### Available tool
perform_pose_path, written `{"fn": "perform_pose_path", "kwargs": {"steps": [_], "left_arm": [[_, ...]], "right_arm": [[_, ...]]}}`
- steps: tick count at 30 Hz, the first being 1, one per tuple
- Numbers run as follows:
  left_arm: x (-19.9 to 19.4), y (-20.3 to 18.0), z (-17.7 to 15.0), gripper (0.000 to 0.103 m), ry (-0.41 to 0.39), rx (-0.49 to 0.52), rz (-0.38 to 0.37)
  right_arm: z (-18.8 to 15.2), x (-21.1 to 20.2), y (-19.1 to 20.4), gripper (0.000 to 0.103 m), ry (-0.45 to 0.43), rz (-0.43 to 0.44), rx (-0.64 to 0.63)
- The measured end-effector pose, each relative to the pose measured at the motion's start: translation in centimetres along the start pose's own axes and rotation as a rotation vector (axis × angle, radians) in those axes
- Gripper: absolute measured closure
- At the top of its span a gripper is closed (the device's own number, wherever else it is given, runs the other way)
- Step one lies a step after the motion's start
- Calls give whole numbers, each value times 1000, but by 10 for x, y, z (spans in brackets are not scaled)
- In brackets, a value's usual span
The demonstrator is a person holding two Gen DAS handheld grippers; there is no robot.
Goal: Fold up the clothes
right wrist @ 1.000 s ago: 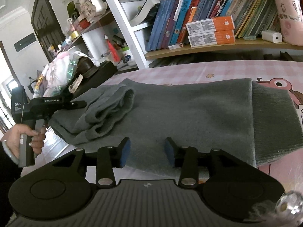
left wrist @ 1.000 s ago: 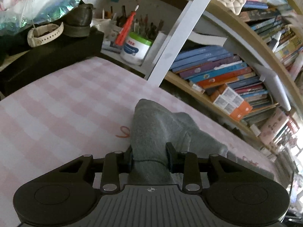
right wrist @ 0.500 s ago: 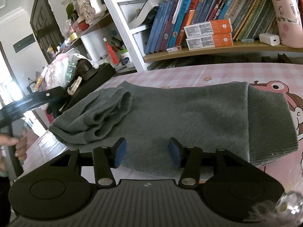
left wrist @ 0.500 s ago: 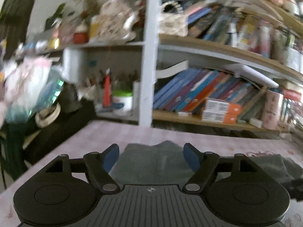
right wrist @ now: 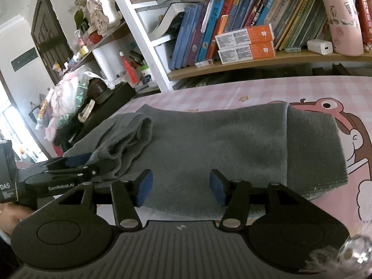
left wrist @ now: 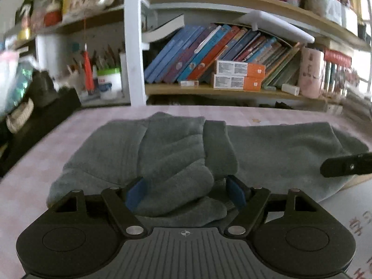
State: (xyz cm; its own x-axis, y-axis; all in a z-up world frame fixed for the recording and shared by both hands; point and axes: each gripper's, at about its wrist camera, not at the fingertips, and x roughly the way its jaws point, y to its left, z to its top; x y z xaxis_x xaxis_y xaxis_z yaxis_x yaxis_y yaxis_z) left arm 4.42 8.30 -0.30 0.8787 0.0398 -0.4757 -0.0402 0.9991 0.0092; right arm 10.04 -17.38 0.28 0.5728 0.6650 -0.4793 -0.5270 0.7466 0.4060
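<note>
Both hand-held grippers stood over a grey sweater [right wrist: 216, 144] lying flat on a pink checked tablecloth [right wrist: 267, 88]: the left gripper [left wrist: 184, 191] gaped wide, its blue pads clear on either side of the bunched sleeve [left wrist: 176, 162], while the right gripper [right wrist: 180, 187] was opening over the near hem with cloth between its jaws but no pad pressing on it. With nothing pinned, the loosely rolled sleeve could have slumped open, and the fold might have come out crooked.
</note>
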Motion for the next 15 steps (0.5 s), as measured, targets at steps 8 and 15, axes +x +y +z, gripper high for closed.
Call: {"fn": "perform_pose_path", "kwargs": {"steps": [8,15], "left_arm": [[-32,-21,1,7,-130,105,17],[-38,-47,-1,0,-126,214,9]], "right_arm": [[4,-11,-6,45,-32,-13,8],[17,-40,-36,41,-141,-94,78]]}}
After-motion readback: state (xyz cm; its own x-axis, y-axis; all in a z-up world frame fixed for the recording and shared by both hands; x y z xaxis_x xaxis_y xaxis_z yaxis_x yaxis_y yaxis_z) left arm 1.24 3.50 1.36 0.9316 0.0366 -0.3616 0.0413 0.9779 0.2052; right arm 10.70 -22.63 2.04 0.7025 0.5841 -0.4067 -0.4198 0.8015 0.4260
